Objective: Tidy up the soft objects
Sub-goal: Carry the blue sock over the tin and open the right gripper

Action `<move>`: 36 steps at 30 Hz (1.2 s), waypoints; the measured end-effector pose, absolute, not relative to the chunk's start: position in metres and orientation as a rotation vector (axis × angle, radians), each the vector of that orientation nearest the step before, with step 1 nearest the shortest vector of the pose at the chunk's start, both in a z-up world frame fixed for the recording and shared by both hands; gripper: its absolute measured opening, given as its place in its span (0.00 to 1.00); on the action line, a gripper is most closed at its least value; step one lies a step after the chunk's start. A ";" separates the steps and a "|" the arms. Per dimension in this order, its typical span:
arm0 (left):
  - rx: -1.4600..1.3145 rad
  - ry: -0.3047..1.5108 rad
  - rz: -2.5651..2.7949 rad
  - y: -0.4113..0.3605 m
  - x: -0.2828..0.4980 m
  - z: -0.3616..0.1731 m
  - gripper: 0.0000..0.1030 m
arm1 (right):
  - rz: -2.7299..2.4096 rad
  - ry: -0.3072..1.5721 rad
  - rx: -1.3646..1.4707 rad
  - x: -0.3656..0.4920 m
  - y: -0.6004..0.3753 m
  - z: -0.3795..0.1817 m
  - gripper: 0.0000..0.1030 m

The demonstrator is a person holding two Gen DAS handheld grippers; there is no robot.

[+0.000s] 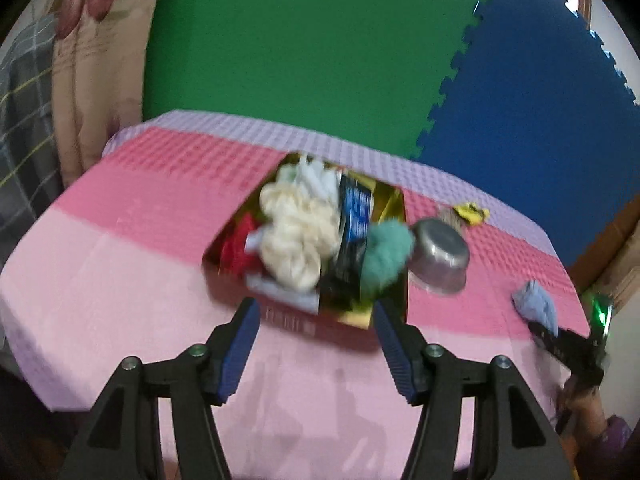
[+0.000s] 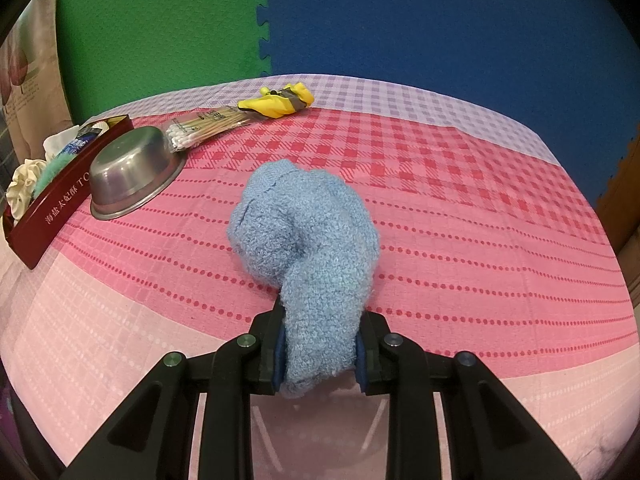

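Gripping the blue sock (image 2: 308, 240), the right gripper (image 2: 320, 350) is pinching its near end. The left gripper (image 1: 316, 344) is hanging wide open before the red box (image 1: 280, 316).

Left wrist view motion-blurred, right wrist view sharp; even indoor light, fisheye-bent, dark-vignetted edges

Green foam wall mat (image 2: 160, 20), blue foam wall mat (image 2: 440, 12), floral curtain (image 1: 92, 60)

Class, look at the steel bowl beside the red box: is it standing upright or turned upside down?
Upside down. The steel bowl rests rim-down on the tablecloth, its flat base facing up, beside the red box.
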State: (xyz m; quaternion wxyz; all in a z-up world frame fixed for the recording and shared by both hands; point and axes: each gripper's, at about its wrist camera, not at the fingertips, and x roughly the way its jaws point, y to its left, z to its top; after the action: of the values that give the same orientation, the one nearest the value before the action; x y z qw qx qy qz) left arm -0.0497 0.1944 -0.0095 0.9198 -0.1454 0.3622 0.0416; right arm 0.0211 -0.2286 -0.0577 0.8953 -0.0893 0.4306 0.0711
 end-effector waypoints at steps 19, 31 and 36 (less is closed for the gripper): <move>-0.283 0.787 0.173 0.188 -0.101 -0.027 0.59 | 0.209 0.989 0.119 0.017 -0.226 -0.034 0.23; -0.277 0.770 0.205 0.198 -0.103 -0.020 0.59 | 0.503 0.961 0.141 0.019 -0.098 0.015 0.23; -0.260 0.753 0.226 0.201 -0.106 -0.015 0.59 | 0.620 0.982 0.152 0.025 -0.029 0.020 0.23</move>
State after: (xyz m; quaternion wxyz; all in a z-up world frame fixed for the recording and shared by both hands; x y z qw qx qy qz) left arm -0.1057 0.2011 -0.0145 0.9155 -0.1264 0.3658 0.1098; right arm 0.0251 -0.0295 0.0205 0.8334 0.0715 0.4632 0.2928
